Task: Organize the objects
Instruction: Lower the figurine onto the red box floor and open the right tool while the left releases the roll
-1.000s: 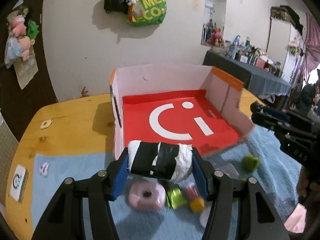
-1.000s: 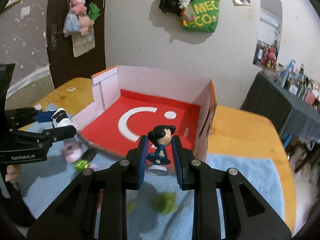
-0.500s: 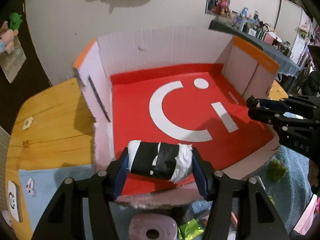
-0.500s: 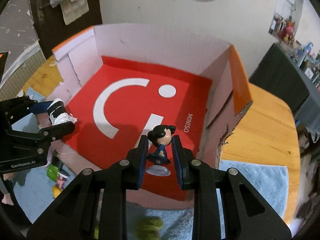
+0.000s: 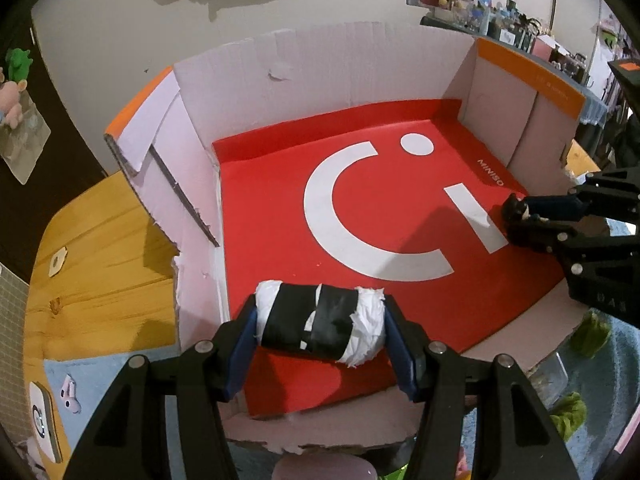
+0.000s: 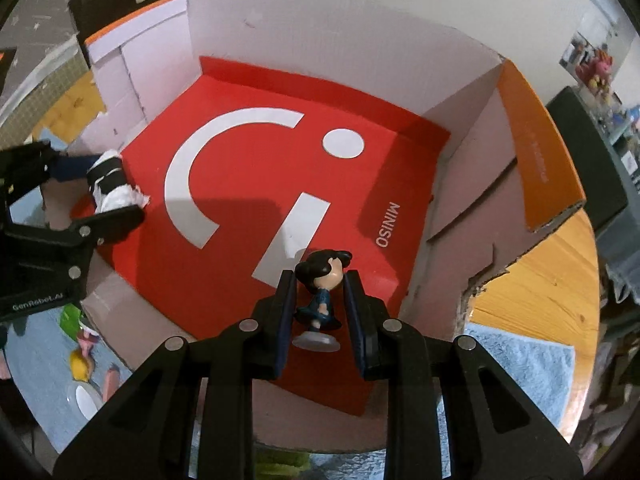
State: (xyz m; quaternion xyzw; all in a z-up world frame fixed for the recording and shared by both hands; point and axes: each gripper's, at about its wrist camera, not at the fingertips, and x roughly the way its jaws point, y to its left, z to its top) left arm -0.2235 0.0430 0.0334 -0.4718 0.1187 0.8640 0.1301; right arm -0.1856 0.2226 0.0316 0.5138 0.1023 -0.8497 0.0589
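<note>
I hold the taped bundle [image 5: 320,322] endwise in my left tongs [image 5: 320,332], low centre, over the red-floored box [image 5: 360,60]. It looks soft and light. My right tongs [image 6: 320,312] pinch the rigid figurine [image 6: 322,292] at the waist; contact seems slight.

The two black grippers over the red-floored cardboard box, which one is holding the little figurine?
The right gripper holds the dark-haired figurine in blue by its body. The left gripper instead clamps a white roll wrapped in black tape.
</note>
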